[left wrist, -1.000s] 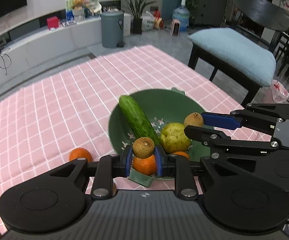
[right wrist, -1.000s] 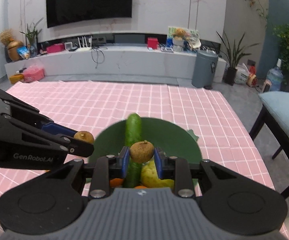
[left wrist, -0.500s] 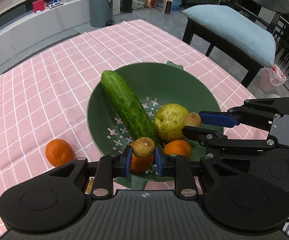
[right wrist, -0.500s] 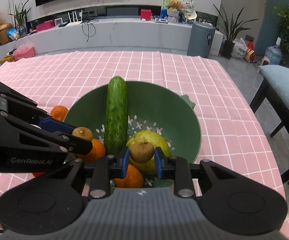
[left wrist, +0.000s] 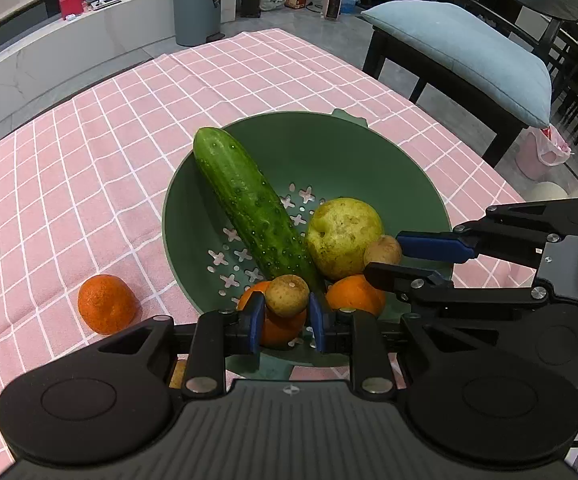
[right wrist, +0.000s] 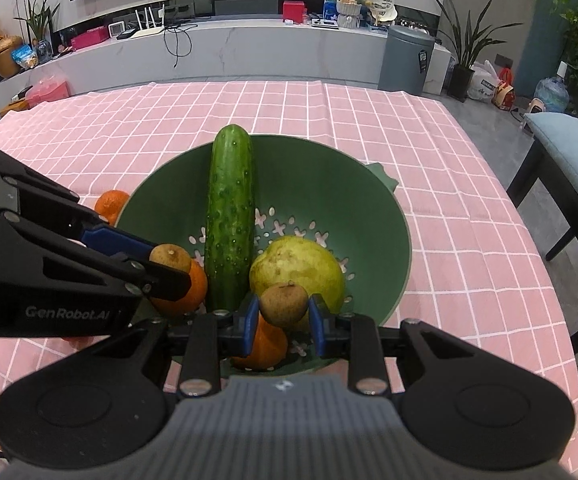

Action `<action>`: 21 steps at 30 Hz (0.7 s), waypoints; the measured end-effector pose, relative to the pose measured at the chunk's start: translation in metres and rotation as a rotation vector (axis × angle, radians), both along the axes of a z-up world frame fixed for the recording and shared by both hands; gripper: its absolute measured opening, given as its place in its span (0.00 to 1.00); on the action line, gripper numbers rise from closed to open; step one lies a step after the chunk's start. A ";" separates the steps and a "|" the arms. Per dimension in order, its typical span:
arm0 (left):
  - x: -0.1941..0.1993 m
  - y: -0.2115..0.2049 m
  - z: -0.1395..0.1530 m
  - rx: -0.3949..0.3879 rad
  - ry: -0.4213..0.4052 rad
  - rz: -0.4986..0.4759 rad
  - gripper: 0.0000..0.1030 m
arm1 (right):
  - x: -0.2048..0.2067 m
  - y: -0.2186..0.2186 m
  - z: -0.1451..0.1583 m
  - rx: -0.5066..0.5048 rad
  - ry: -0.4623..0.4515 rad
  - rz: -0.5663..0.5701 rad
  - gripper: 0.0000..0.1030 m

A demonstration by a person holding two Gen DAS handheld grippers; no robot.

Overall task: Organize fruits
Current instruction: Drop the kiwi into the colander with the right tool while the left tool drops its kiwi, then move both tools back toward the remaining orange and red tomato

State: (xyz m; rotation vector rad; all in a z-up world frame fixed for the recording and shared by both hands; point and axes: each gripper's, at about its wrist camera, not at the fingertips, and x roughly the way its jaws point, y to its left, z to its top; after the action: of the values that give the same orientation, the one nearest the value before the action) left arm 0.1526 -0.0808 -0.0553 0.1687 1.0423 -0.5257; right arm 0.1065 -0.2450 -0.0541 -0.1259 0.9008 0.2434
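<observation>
Both grippers dropped lower, closer over green bowl point(left wrist: 429, 184). Left gripper point(left wrist: 287, 316) pinching small brown fruit point(left wrist: 287, 295); right gripper point(right wrist: 283, 320) pinching another point(right wrist: 283, 305). Drop looks next. One orange point(left wrist: 107, 304) outside, 9 o'clock of bowl.

Our left gripper point(left wrist: 287, 316) and right gripper point(right wrist: 283, 318) are matte black, with blue pads point(left wrist: 253, 322), silver screws, round discs either side and a ribbed grey body. One side plate reads "GenRobot.AI" in white.
</observation>
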 end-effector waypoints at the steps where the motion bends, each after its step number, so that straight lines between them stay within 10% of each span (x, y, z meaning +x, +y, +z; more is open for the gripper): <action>1: -0.001 0.000 0.000 -0.002 -0.001 -0.001 0.28 | 0.000 0.000 0.001 0.000 -0.001 -0.001 0.22; 21: -0.047 0.039 0.053 -0.023 -0.173 0.064 0.40 | -0.039 0.005 0.045 0.070 -0.174 -0.073 0.47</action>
State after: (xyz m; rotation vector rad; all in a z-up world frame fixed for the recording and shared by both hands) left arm 0.1060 -0.0413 -0.0024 0.1572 0.8702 -0.4566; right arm 0.0671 -0.2396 -0.0096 -0.0479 0.7218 0.1929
